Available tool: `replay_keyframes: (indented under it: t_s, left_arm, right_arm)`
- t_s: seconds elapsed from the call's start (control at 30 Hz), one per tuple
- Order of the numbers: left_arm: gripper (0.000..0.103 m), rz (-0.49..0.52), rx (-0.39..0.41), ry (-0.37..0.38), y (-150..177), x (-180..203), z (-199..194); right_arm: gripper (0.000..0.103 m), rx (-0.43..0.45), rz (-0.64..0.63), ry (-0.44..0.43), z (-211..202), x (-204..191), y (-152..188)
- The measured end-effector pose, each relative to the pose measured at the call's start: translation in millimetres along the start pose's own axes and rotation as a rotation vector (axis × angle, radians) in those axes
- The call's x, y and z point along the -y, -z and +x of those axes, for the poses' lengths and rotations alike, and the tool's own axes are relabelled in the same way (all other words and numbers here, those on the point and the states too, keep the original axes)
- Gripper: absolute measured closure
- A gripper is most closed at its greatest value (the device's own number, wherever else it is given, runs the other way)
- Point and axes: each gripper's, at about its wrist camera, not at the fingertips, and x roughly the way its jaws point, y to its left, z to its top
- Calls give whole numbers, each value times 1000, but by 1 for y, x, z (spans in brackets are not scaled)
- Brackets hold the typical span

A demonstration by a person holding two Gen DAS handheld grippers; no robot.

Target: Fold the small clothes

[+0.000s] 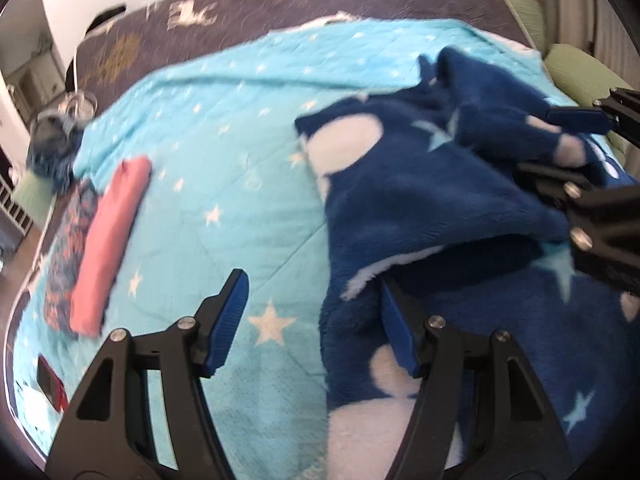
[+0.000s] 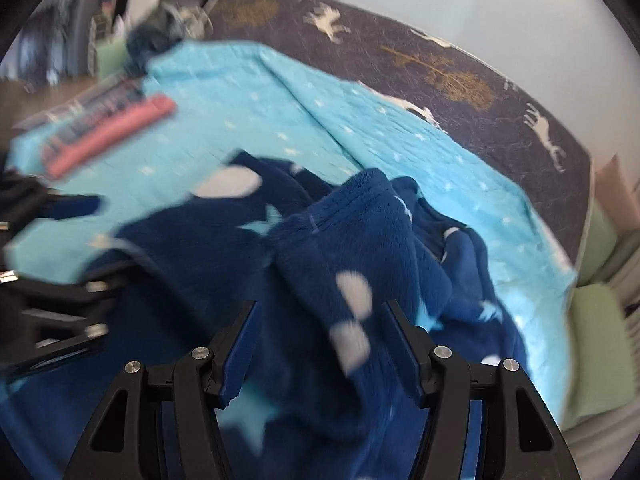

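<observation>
My left gripper [image 1: 316,320] is spread over the fleece's [image 1: 432,200] edge, pinching nothing. My right gripper [image 2: 320,344] straddles a fleece fold; whether it pinches, I cannot tell. The fleece lies crumpled on the bed's blanket [image 1: 224,152].

Bed covered by a dark quilt [image 1: 240,20] with white deer and gold tree print; a light blue star-print blanket [image 1: 224,152] spread over it. Pale wall [image 2: 460,4] behind. Green cushions [image 1: 576,72] at the right edge. Wood floor [image 2: 44,96] far left. Soft daylight.
</observation>
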Motion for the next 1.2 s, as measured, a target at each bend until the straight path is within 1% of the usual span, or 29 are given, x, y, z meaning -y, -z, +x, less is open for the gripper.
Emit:
replay_keyframes:
  t_s: [0.03, 0.07, 0.1, 0.13, 0.23, 0.3, 0.37, 0.43, 0.47, 0.53, 0.6, 0.67, 0.7, 0.73, 0.8, 0.97, 1.1, 1.13, 1.17, 1.2]
  left_arm:
    - [36, -13, -6, 10, 2, -2, 3]
    - [35, -19, -6, 13, 5, -4, 2]
    - [33, -23, -6, 10, 7, -4, 2]
    - [33, -25, -6, 5, 8, -5, 2]
    - [33, -31, -3, 2, 8, -7, 2]
    - [33, -30, 2, -10, 8, -6, 1]
    - [33, -19, 10, -26, 7, -4, -1]
    - [33, -8, 16, -39, 8, -2, -2]
    - [33, -5, 18, -42, 7, -2, -2]
    - [33, -2, 20, -45, 7, -2, -3]
    - [33, -1, 18, -46, 7, -3, -1]
    - [33, 1, 16, -48, 7, -2, -1]
    - [33, 1, 17, -48, 7, -3, -1]
    - [33, 3, 17, -49, 8, -2, -1]
    - [32, 5, 15, -51, 8, -2, 1]
    - [31, -2, 7, -43, 9, -4, 4]
    - [28, -20, 2, -31, 10, -7, 6]
    - [28, -24, 1, -28, 10, -8, 6]
    - [28, -27, 0, -25, 10, -8, 6]
    - [28, -31, -1, -22, 10, -9, 6]
  right_arm:
    - [47, -17, 3, 53, 13, -2, -4]
    - [57, -21, 15, 89, 19, 0, -4]
    - [81, -22, 41, 124, 22, 4, -3]
    - [90, -21, 99, 131, 23, 15, -1]
    - [91, -19, 389, 63, 7, 67, 23]
    - [91, -27, 610, 1, -5, 108, 54]
    - [91, -28, 871, -133, -12, 151, 98]
    - [91, -58, 1067, -212, -13, 181, 140]
    - [90, -80, 1136, -247, -11, 193, 161]
    - [86, -100, 1220, -306, -10, 207, 192]
    - [84, -95, 1258, -347, -12, 211, 213]
    - [76, -66, 1251, -404, -12, 213, 218]
    - [65, -49, 1241, -443, -12, 212, 217]
    - [49, -34, 1234, -478, -11, 212, 215]
    - [35, -22, 1222, -529, -7, 214, 211]
    - [33, -62, 1174, -574, 24, 222, 192]
    - [33, -83, 1082, -640, 59, 229, 162]
    - [42, -82, 1064, -650, 64, 231, 155]
    - [59, -76, 1049, -648, 65, 233, 150]
    - [95, -77, 1031, -635, 65, 235, 144]
